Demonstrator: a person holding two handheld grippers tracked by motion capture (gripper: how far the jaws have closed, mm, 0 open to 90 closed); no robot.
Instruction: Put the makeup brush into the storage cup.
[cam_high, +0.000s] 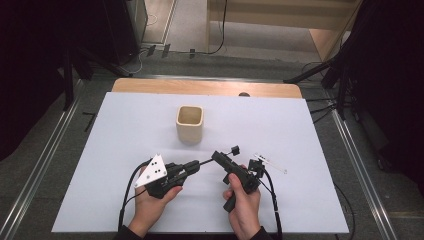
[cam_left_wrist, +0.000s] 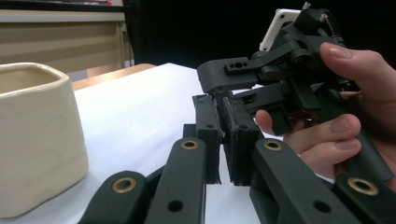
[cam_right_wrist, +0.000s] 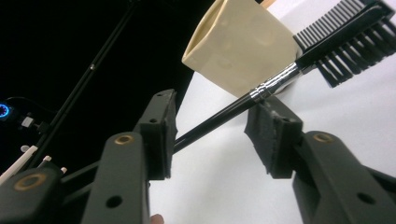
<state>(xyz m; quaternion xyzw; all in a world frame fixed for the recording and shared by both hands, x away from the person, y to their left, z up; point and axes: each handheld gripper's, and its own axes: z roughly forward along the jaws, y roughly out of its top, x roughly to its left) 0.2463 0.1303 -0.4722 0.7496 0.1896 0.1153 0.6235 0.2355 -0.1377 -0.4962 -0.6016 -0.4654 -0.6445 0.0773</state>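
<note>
High view first: both my hands sit at the near edge of the white table (cam_high: 125, 140), the left gripper (cam_high: 196, 163) and the right gripper (cam_high: 220, 156) pointing toward each other in front of the cream cup (cam_high: 190, 124), which stands upright, open end up, a little farther back near the table's middle. Between the two grippers runs a thin black stick, too small there to make out. Right gripper view settles it: it is a small brush (cam_right_wrist: 280, 81) with a black handle, a silver ferrule and a comb-like black head, and the handle passes slantwise between my right jaws, lying against the left pad (cam_right_wrist: 161, 133) while the right pad (cam_right_wrist: 268, 135) stands off it with white table showing through the gap. So my right jaws are part open around the handle and not pressing it from both sides. The cup (cam_right_wrist: 240, 44) appears tilted behind the brush head, because my hand is rolled. Left gripper view shows my left jaws drawn together, pads (cam_left_wrist: 240, 135) nearly meeting, with my right hand (cam_left_wrist: 345, 116) and its gripper just beyond the tips and the cup (cam_left_wrist: 37, 135) close at the left; what they pinch I cannot tell there.
</note>
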